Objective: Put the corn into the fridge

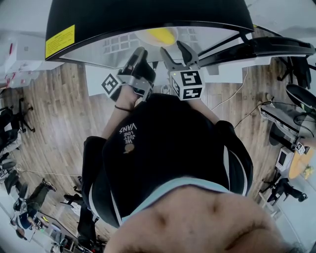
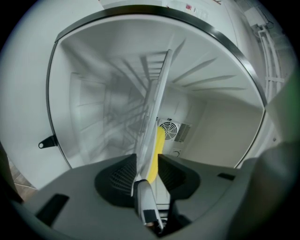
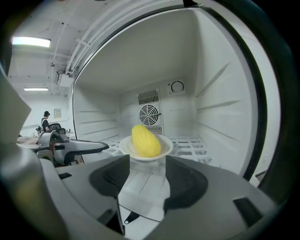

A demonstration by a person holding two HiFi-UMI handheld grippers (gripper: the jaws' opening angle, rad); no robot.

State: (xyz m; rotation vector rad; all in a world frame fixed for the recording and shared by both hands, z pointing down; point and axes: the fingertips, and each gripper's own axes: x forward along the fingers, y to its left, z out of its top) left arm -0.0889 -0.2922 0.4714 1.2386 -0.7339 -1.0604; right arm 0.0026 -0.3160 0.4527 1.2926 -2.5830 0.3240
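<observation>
A yellow corn cob point(image 3: 145, 139) lies on a small white plate point(image 3: 161, 151) inside the open fridge point(image 3: 220, 117), over its white wire shelf point(image 3: 187, 145). My left gripper point(image 2: 147, 165) is rolled on its side and shut on the plate's left rim, so the plate point(image 2: 152, 112) and the corn point(image 2: 158, 145) show edge-on between its jaws. It comes in from the left point(image 3: 107, 146) in the right gripper view. My right gripper point(image 3: 146, 164) stands open just short of the plate's near rim, pads clear of it. From the head view both grippers point(image 1: 140, 53) point(image 1: 175, 52) reach toward the corn point(image 1: 163, 34).
A round fan vent point(image 3: 149, 114) sits in the fridge's back wall. The black fridge top point(image 1: 148, 15) bears a yellow label point(image 1: 60, 41). Wooden floor point(image 1: 54, 113), office chairs point(image 1: 296, 74) and cables lie around. A person point(image 3: 46, 120) stands far off.
</observation>
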